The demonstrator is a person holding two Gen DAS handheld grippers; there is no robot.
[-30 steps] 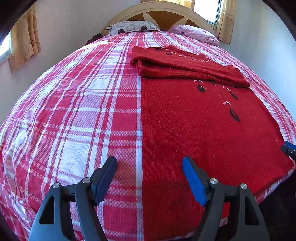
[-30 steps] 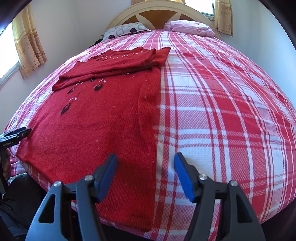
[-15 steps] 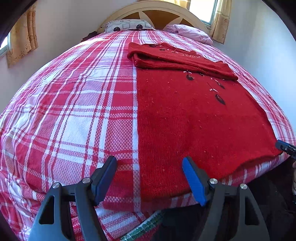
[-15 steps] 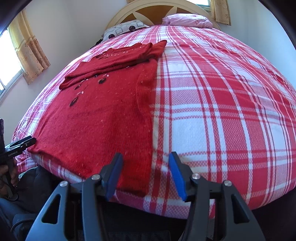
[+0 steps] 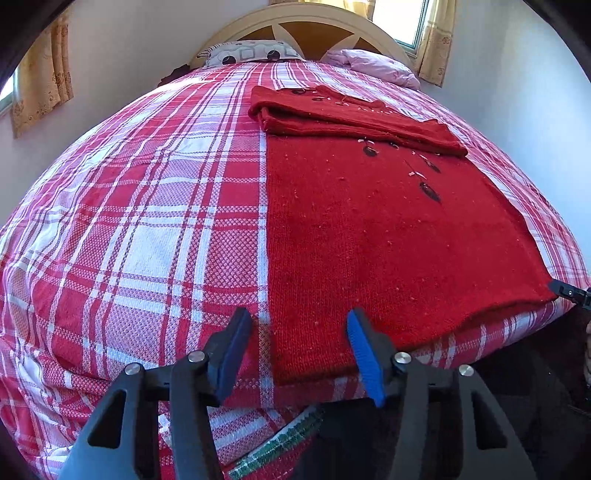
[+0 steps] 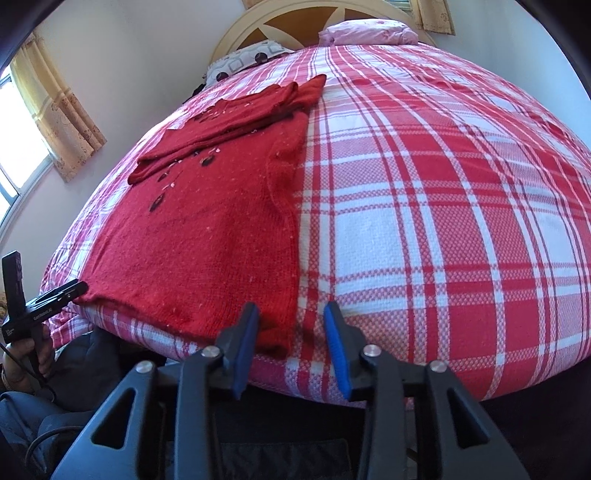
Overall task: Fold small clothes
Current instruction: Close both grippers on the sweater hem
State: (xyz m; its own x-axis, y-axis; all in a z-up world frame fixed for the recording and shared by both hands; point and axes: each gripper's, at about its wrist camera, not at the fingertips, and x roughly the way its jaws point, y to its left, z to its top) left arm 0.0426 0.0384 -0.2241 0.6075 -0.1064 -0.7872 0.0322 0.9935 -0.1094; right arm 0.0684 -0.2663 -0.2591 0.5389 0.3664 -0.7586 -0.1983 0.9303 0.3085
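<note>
A red knit sweater [image 5: 369, 240] lies flat on the plaid bed cover [image 5: 147, 221], its sleeves folded across the top and its hem at the bed's foot edge. My left gripper [image 5: 297, 332] hovers at the hem's left corner. Its jaws are closing, the corner lies between them, and gaps show at both pads. In the right wrist view the sweater [image 6: 207, 240] fills the left half. My right gripper [image 6: 291, 325] straddles the hem's right corner, jaws closing, with the pads clear of the cloth. Each view catches the other gripper at the hem's far corner: the right gripper [image 5: 569, 293] and the left gripper [image 6: 55, 295].
A patterned pillow [image 5: 251, 53] and a pink pillow [image 5: 373, 64] rest against the curved headboard [image 5: 306, 26]. Curtained windows flank the bed. A hand [image 6: 22, 350] holds the left gripper below the bed's foot edge. Bare plaid cover [image 6: 443, 221] spreads to the sweater's right.
Both grippers drew back toward the bed's foot edge, so the sweater's hem corners now sit between their jaws. Both pairs of jaws have narrowed, the right more than the left.
</note>
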